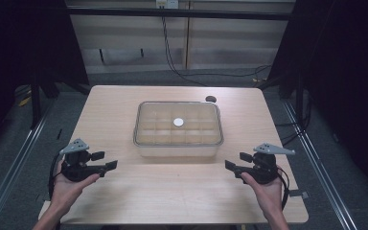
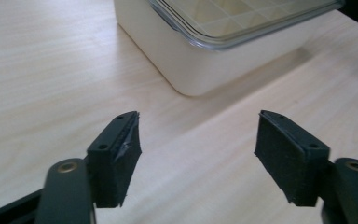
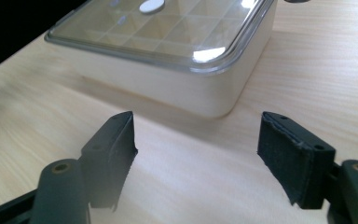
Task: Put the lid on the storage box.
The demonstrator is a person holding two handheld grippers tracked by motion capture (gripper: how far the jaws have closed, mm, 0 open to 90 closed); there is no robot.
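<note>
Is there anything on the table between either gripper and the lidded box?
Nothing visible. Bare table lies between the left gripper, the right gripper and the box; both are open and empty.

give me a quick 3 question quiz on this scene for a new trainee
1. True or false: the lidded box sits between the left gripper and the right gripper.
2. What does each gripper hold?
3. The white round spot on the clear lid lies: A) at a corner, B) near the middle, C) on the table.

Key
1. True
2. Nothing; the jaws of both stand open, short of the box.
3. B
</note>
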